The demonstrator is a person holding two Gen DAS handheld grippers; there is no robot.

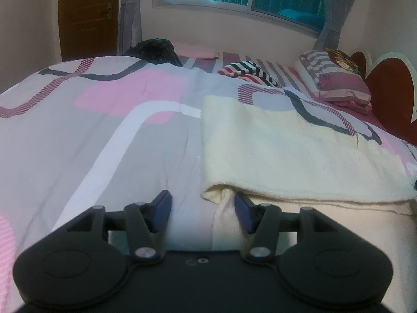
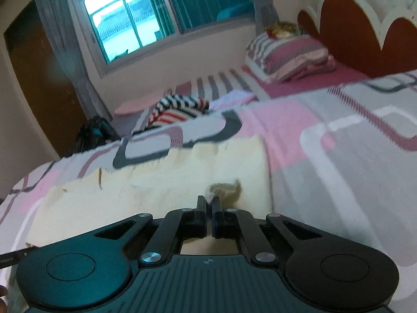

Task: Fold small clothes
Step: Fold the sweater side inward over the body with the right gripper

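Observation:
A cream knit garment (image 1: pixel 286 151) lies on the patterned quilt (image 1: pixel 117 130), its upper layer folded back over a ribbed lower part (image 1: pixel 225 219). My left gripper (image 1: pixel 203 210) is open at the garment's near left corner. Its right finger (image 1: pixel 243 214) rests against the ribbed edge and its left finger (image 1: pixel 161 207) is over bare quilt. In the right wrist view the same cream garment (image 2: pixel 161 182) stretches to the left. My right gripper (image 2: pixel 208 202) is shut, pinching a small raised pucker of the cloth (image 2: pixel 225 189) at its tips.
A red, white and black striped garment (image 1: pixel 247 71) lies further back on the bed. A striped pillow (image 1: pixel 338 78) leans by the red headboard (image 1: pixel 391 91). A dark bag (image 1: pixel 153 50) and pink folded cloth (image 1: pixel 195 52) sit at the far edge under the window.

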